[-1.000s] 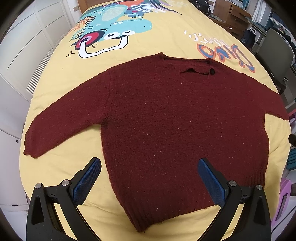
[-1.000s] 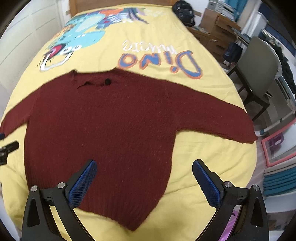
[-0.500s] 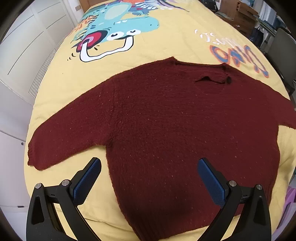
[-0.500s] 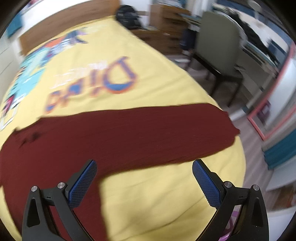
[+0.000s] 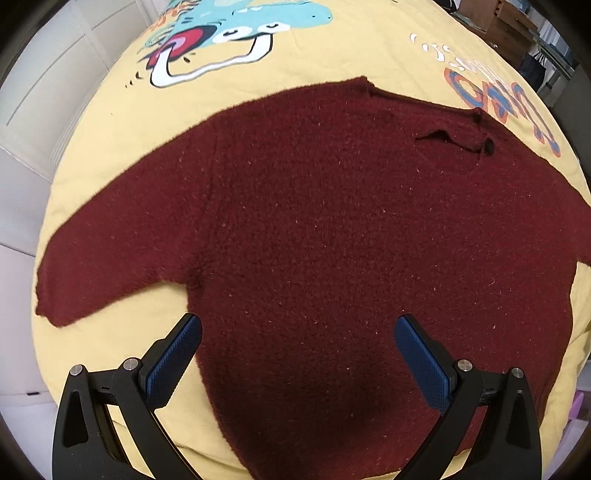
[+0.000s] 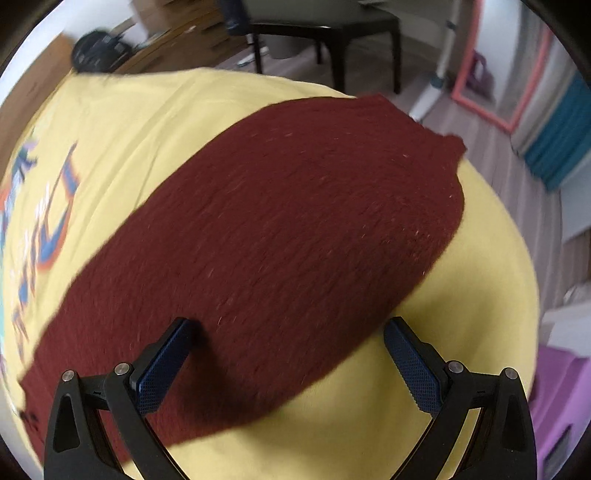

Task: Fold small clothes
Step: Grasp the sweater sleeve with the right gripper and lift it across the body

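A dark red knitted sweater [image 5: 332, 229] lies flat and face up on a yellow bed cover [image 5: 332, 48], sleeves spread out to both sides. My left gripper [image 5: 297, 354] hovers open over the lower left part of the body, near the left armpit, holding nothing. In the right wrist view the sweater's right sleeve [image 6: 288, 236] fills the middle, its cuff [image 6: 448, 155] near the bed's edge. My right gripper [image 6: 290, 350] is open and close above that sleeve, its left pad over the cloth, its right pad over the yellow cover.
The cover carries a cartoon dinosaur print [image 5: 229, 33] and orange-blue lettering [image 5: 502, 96]. White cupboard doors [image 5: 40, 92] stand left of the bed. Right of the bed are a dark chair [image 6: 325, 26], a pink-framed mirror [image 6: 480, 85], wooden floor and a purple item [image 6: 557, 402].
My left gripper has moved forward and lower over the sweater's body. My right gripper has swung right and down, from the body to the right sleeve. Both stay open.
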